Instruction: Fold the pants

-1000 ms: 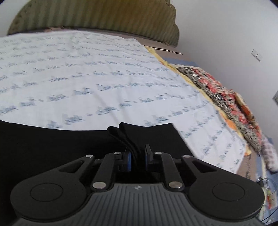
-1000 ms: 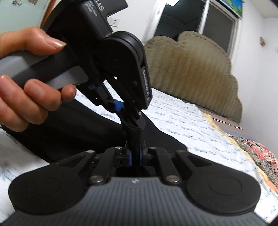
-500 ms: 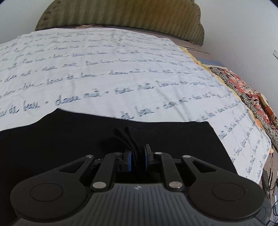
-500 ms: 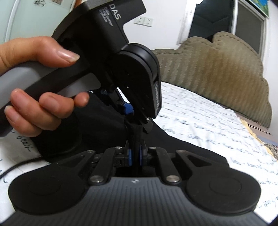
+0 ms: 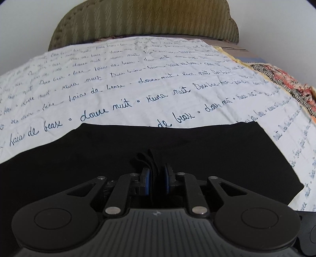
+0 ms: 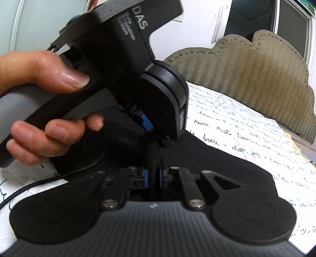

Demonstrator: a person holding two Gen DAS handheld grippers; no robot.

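Note:
The black pants lie spread on a white bedsheet printed with blue script. My left gripper is shut on a bunched edge of the pants. My right gripper is shut on the same bunched black fabric, right next to the left gripper, which a hand holds just above and ahead of it. The pants also show in the right wrist view, lying flat beyond both grippers.
An olive padded headboard stands at the far end of the bed. A patterned red and black blanket lies along the right side. A window sits behind the headboard.
Both grippers have carried the held edge of the pants forward over the rest of the garment toward the headboard. More black fabric now lies flat ahead of the left gripper.

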